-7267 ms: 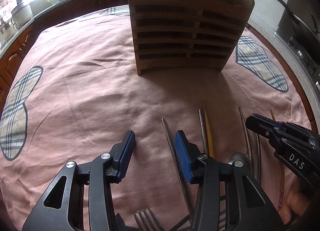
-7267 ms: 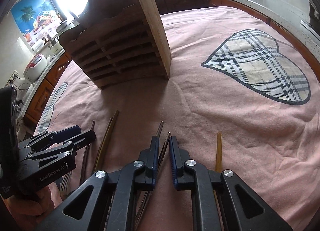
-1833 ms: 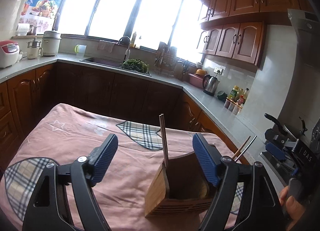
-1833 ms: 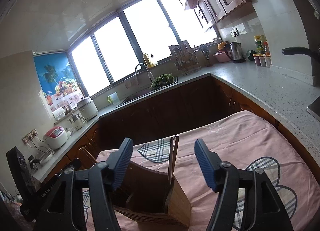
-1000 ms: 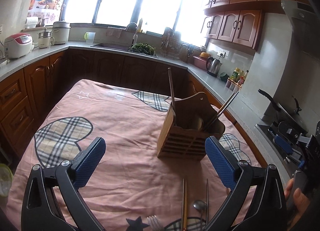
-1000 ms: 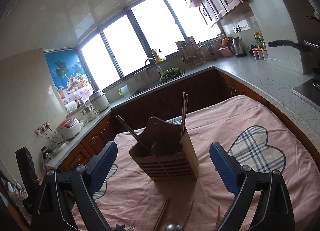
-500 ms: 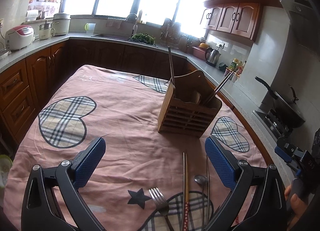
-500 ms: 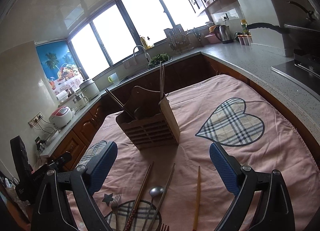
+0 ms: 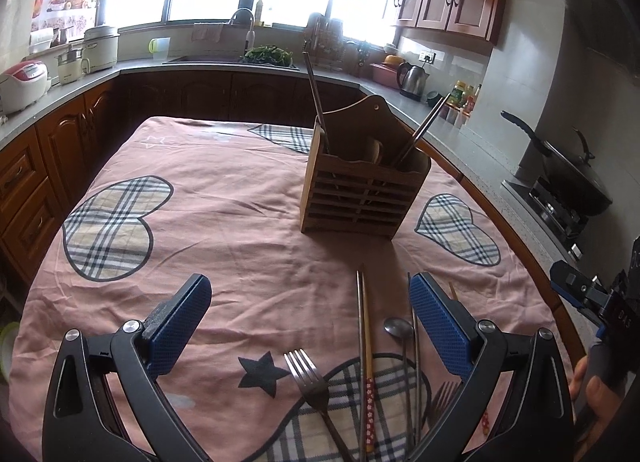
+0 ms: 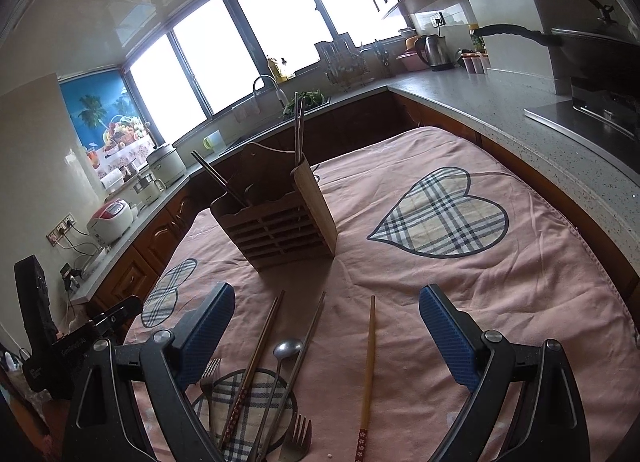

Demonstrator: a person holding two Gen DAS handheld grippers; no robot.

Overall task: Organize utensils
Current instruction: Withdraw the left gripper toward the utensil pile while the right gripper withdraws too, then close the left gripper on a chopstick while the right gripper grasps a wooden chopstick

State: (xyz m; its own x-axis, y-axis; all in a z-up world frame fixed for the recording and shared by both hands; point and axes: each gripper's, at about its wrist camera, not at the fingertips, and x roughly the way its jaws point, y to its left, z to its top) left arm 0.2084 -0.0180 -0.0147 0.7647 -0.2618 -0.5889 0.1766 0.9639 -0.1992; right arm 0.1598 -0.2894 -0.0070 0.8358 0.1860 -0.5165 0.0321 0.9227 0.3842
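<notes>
A slatted wooden utensil holder (image 9: 360,189) (image 10: 280,221) stands on the pink tablecloth, with metal chopsticks (image 9: 314,93) (image 10: 298,129) upright in it. Loose utensils lie in front of it: a fork (image 9: 310,378), a pair of chopsticks (image 9: 365,350) (image 10: 256,362), a spoon (image 9: 398,328) (image 10: 286,348), a second fork (image 10: 296,442) and a single wooden chopstick (image 10: 368,374). My left gripper (image 9: 310,322) is open and empty above the fork and chopsticks. My right gripper (image 10: 326,334) is open and empty above the spoon and chopsticks.
The table (image 9: 208,229) is ringed by dark wood cabinets and a grey counter (image 10: 520,121). A wok (image 9: 572,177) sits on the stove at the right. The other gripper shows at each view's edge: the right one (image 9: 588,294), the left one (image 10: 96,326).
Both grippers have drawn back from the holder and tilted down toward the loose utensils. Earlier each carried chopsticks to the holder and released them there; both jaws now stand wide open.
</notes>
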